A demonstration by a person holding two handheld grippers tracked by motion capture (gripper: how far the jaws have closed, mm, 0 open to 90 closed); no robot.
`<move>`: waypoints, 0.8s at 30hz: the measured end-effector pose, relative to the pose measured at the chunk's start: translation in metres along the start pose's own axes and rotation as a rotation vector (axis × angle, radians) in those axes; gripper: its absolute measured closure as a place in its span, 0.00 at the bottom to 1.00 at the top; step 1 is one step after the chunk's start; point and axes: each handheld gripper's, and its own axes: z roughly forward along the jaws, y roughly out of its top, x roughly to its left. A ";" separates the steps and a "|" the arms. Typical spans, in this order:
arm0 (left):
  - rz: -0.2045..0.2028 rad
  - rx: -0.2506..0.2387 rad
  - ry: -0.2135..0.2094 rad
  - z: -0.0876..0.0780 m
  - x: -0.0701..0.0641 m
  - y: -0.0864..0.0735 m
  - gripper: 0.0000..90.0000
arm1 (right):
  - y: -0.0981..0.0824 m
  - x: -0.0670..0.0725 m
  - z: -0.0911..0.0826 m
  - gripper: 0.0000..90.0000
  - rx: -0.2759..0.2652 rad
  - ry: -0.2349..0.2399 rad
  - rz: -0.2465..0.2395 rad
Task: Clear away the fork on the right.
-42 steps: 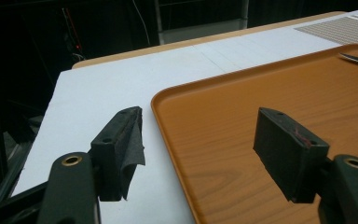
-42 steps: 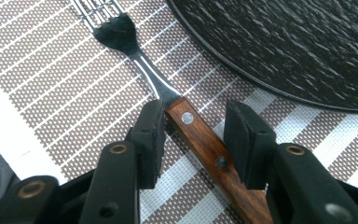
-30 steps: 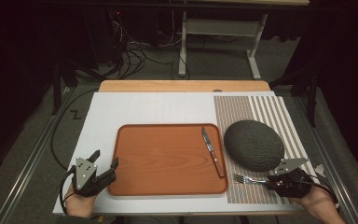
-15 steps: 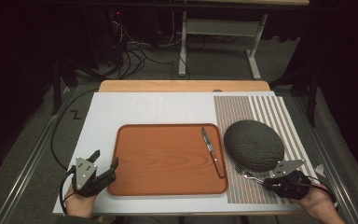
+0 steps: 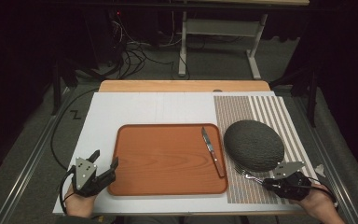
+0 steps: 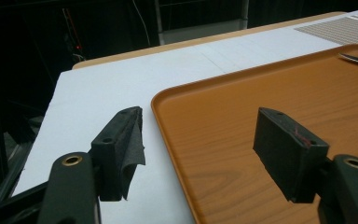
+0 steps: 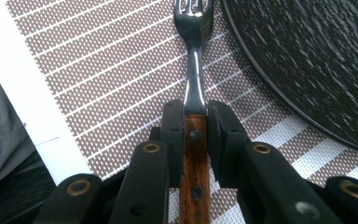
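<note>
Dark plate (image 5: pixel 254 144) crowding right gripper (image 5: pixel 266 181), knife (image 5: pixel 213 151) along tray (image 5: pixel 135 140) edge, tray centre open

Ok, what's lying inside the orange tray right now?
Inside the orange tray, just a knife with a wooden handle, lying along its right side. The left gripper overlaps the tray's near left corner, hiding that bit.

A lab recording bench, sitting in the dark.
Loose cables (image 5: pixel 135 56) are trailing over the floor beyond the white-boarded desk (image 5: pixel 144 109), beside a metal stand (image 5: pixel 219 42).
</note>
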 end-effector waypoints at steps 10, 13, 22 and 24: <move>0.000 -0.001 0.001 0.000 0.000 0.000 0.37 | 0.003 0.003 -0.004 0.88 -0.026 0.003 0.007; -0.001 -0.002 0.001 0.000 0.000 0.000 0.37 | 0.005 0.004 -0.007 0.88 -0.039 0.002 0.008; -0.001 -0.002 0.002 0.000 0.000 0.000 0.37 | 0.013 0.008 -0.012 0.88 -0.055 0.004 0.029; -0.001 -0.002 0.002 0.000 0.000 0.000 0.37 | 0.015 0.009 -0.013 0.88 -0.059 0.006 0.034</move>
